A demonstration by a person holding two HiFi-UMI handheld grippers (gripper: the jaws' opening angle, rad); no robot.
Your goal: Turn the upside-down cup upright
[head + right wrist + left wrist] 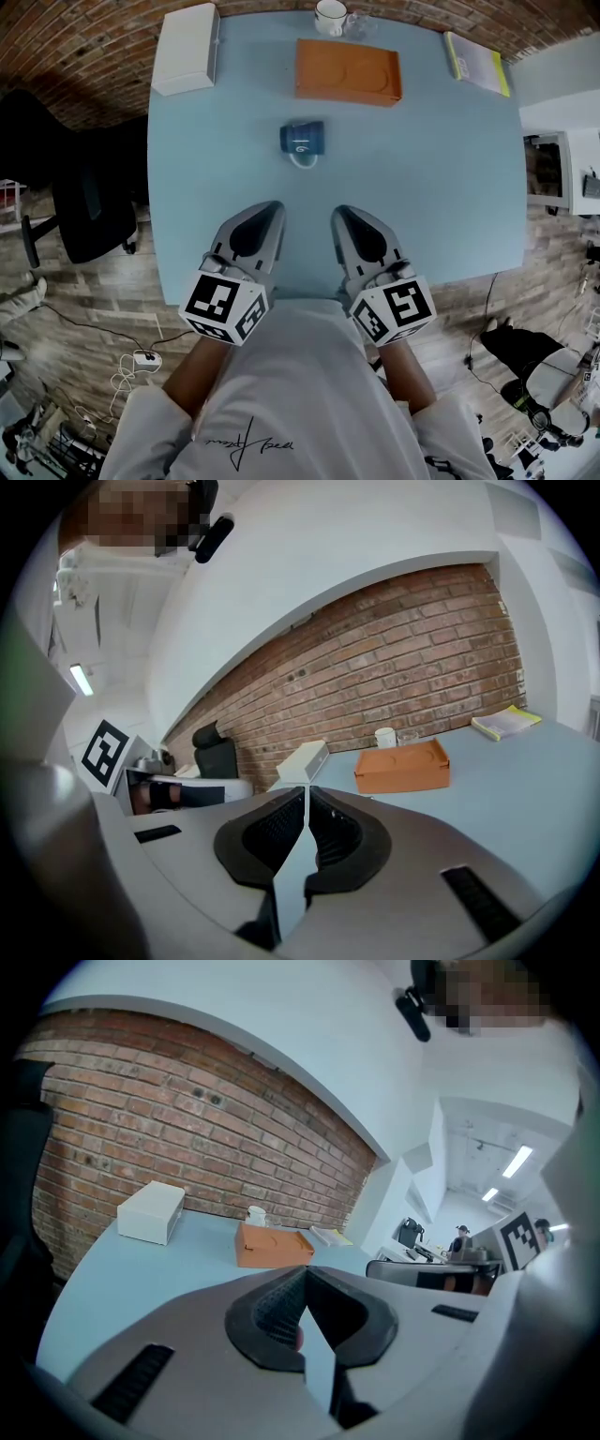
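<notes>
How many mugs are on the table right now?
2: a blue mug in the middle of the table, and a white mug at its far edge behind the orange tray.

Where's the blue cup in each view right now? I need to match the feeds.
Head view: blue cup near the middle of the table, just on the near side of the orange tray.
Left gripper view: not in it.
Right gripper view: not in it.
Shared landmark: the orange tray, left of centre in the left gripper view and right of centre in the right gripper view.

Orange tray (348, 72), white box (187, 49)
</notes>
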